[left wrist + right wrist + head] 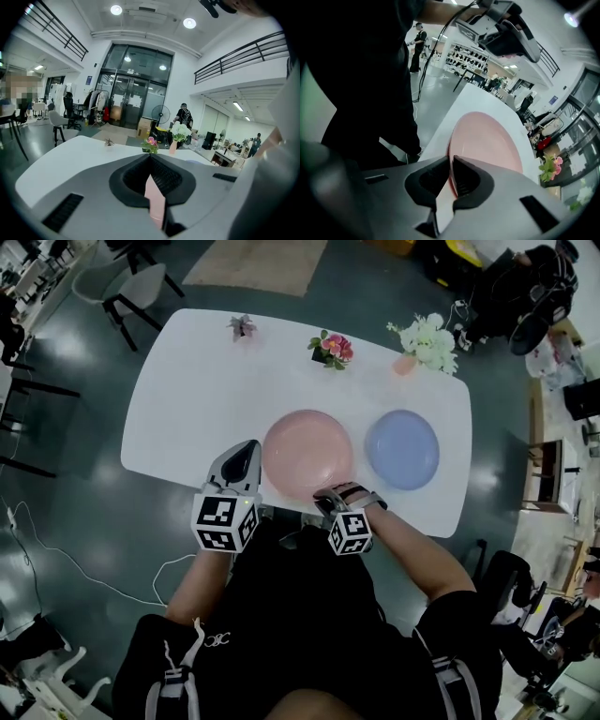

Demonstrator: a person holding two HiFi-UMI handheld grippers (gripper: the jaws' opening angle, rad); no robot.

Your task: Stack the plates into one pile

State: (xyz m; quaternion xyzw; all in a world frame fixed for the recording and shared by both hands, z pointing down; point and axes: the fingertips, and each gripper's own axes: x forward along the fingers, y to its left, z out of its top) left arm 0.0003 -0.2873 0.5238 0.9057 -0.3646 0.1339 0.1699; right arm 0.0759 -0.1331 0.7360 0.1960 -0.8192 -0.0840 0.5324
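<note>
A white table [169,409] with rounded corners takes up the middle of the floor, and a person in black [300,615] stands at its near edge. Two plates lie on the near half of the table, close together but not touching. The pink plate [307,451] is at the middle, with its near rim close to the table's near edge, and the blue plate [402,448] is to its right.

The right tongs [330,495] point steeply down at the near right rim of the pink plate. They are turned on their side and clamped on that rim, with the thin edge caught between the pads. The left tongs [247,454] hang at the pink plate's left side, pointing toward the far edge of the table. Their tips are together. A narrow pink strip shows in the slot behind the tips, and I cannot tell whether it is the plate seen through the gap.

Along the far edge stand white flowers [427,338] in a pink vase at the right, a pot of pink flowers [332,349] near the middle, and a small plant [242,326] to the left
</note>
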